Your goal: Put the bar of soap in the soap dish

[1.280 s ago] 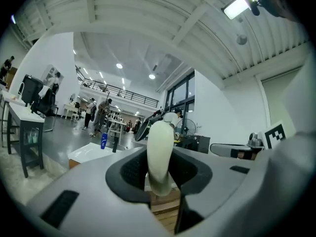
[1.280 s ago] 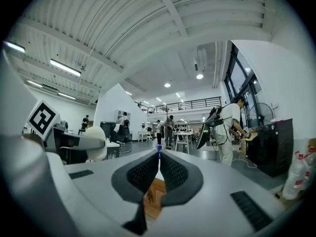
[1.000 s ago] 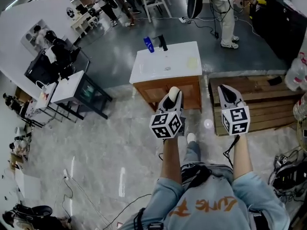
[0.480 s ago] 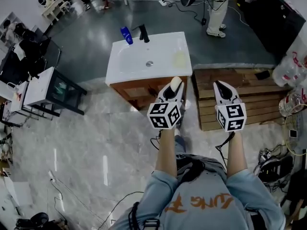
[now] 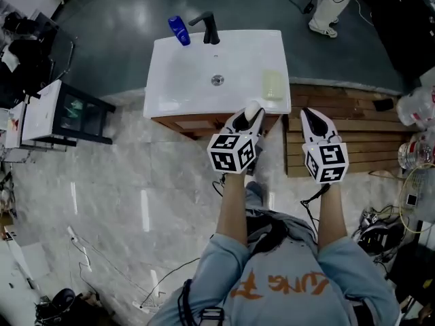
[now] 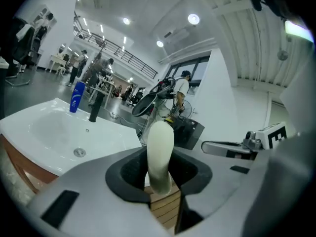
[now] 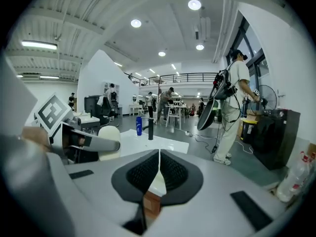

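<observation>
Left gripper (image 5: 249, 116) is clamped on the bar of soap (image 5: 253, 109) — a cream oval standing on end between the jaws, its rounded top poking up past them. From the left gripper view, the soap (image 6: 160, 154) fills the gap between the dark pads and hides most of what lies straight ahead. So the soap is in the air at the front edge of the sink top (image 5: 177, 90), not yet in the dish.

The soap dish (image 5: 273, 85) sits on the right side of that white top, just beyond the left gripper, and shows only its own pale yellow-green surface. The basin holds a round drain (image 5: 217, 80) in its middle and nothing else that can be made out. At the back rim stands the black faucet (image 5: 207, 27), with a blue bottle (image 5: 178, 30) just to its left, tilted in the head view.

Right gripper (image 5: 312, 119) hangs beside the left one, over the wooden pallet (image 5: 353, 124) next to the wood cabinet (image 5: 194, 122) — jaws pressed together with nothing between them, a thin seam down the middle in the right gripper view (image 7: 159, 172). That same view catches the soap (image 7: 109, 141) off to its left, with the bottle (image 7: 138, 125) and faucet (image 7: 150, 128) behind.
</observation>
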